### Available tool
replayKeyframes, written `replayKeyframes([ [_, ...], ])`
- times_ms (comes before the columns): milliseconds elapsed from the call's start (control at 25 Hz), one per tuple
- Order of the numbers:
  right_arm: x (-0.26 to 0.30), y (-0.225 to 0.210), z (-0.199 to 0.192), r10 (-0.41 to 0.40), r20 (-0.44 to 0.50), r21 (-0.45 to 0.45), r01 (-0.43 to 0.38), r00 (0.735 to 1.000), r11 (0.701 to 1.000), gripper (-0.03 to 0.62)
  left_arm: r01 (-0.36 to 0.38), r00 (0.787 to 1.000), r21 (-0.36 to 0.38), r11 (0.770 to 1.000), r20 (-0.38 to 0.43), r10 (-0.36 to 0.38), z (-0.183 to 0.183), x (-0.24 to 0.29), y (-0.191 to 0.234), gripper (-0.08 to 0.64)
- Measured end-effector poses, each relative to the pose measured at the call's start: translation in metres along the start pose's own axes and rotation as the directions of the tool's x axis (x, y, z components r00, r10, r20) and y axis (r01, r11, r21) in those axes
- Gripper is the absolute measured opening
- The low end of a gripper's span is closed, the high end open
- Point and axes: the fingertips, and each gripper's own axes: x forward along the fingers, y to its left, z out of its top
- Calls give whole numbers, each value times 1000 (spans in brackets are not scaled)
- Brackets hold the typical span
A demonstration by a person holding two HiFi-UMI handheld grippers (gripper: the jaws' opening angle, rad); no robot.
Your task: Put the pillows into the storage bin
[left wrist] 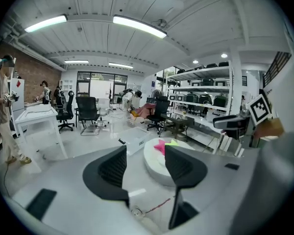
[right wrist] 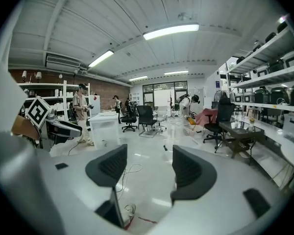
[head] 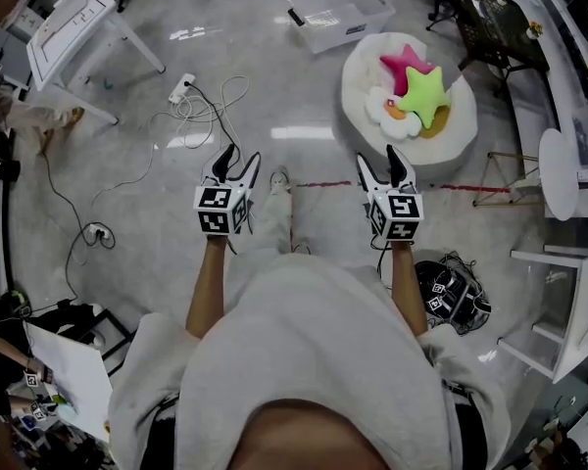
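A pink star pillow (head: 405, 64), a green star pillow (head: 423, 96) and a white fried-egg pillow (head: 390, 111) lie on a round white cushion (head: 363, 76) on the floor ahead and to the right. The clear storage bin (head: 338, 13) stands just beyond it. My left gripper (head: 243, 155) and right gripper (head: 377, 155) are held side by side over the floor, short of the cushion, both open and with nothing between the jaws. The left gripper view looks past its open gripper (left wrist: 145, 155) at the cushion (left wrist: 154, 168), pink star (left wrist: 160, 146) and bin (left wrist: 134, 142). The right gripper (right wrist: 149, 155) faces bare floor.
A white table (head: 73, 23) stands far left, with a power strip and loose cables (head: 181, 88) on the floor near it. Red tape (head: 323, 184) crosses the floor. A black helmet-like item (head: 456, 297), a white shelf unit (head: 568, 311) and a round table (head: 559, 174) are at right.
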Motion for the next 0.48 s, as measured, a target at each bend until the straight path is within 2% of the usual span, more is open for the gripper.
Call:
replayKeyframes([
  [200,44,-18,12,-16,-16,-17,16,1000,1000,265,21,1000,-13,1000,6,-21,13,48,22,230],
  [480,127,-29,52,-45,-35,-40,43,998,998,264,48,999,-40,998,13,-47,51,120,84,230],
])
